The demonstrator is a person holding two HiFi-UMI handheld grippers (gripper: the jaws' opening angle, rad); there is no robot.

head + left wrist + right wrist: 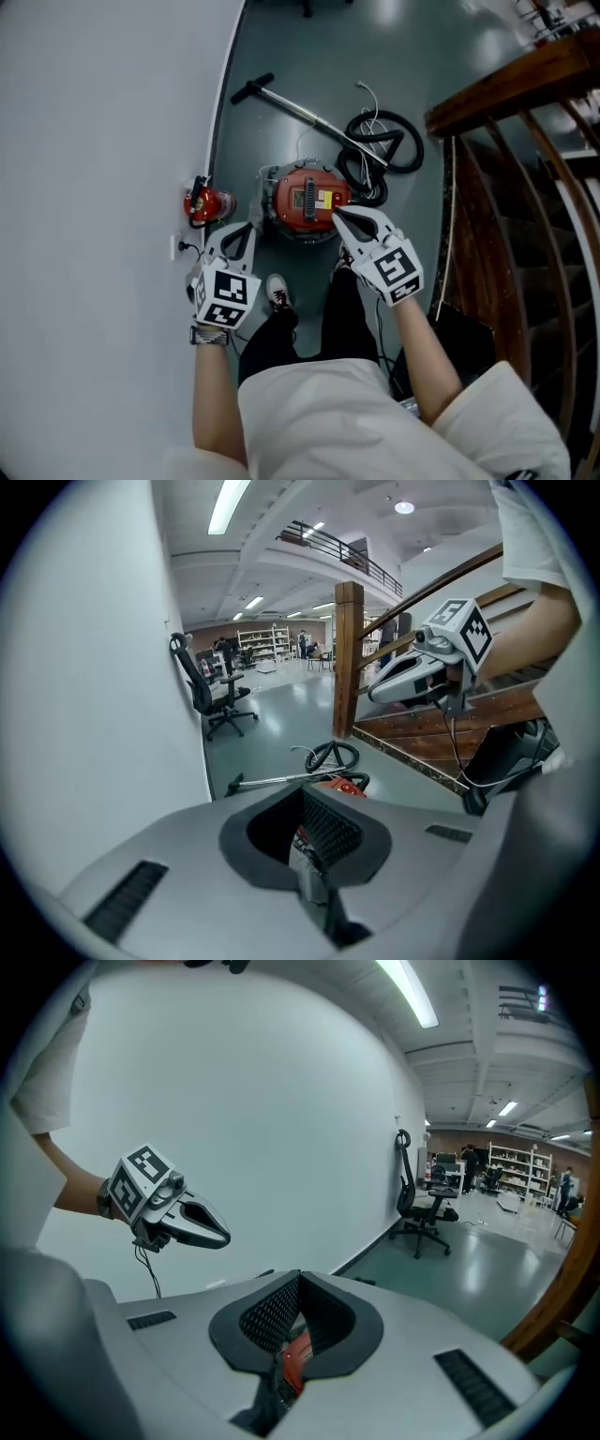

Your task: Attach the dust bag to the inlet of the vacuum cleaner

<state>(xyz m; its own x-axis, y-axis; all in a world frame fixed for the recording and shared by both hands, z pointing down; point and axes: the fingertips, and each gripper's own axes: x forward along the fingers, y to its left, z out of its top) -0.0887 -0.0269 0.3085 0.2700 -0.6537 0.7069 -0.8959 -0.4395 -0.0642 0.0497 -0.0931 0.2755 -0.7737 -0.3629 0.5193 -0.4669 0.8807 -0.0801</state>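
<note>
The red vacuum cleaner (pixel 305 199) stands on the grey floor in front of the person's feet, its metal wand (pixel 295 108) and coiled black hose (pixel 380 141) lying beyond it. My left gripper (pixel 247 226) is held in the air over the vacuum's left side, shut and empty. My right gripper (pixel 336 214) hangs over its right side, also shut with nothing in it. In the left gripper view the closed jaws (pixel 300 791) frame the vacuum (pixel 343 782), and the right gripper (pixel 373 695) shows on the right. No dust bag shows in any view.
A white wall (pixel 94 187) runs along the left, with a small red object (pixel 202 203) and a cable at its foot. A wooden staircase with a railing (pixel 506 84) rises on the right. A black office chair (pixel 216 691) stands farther down the hall.
</note>
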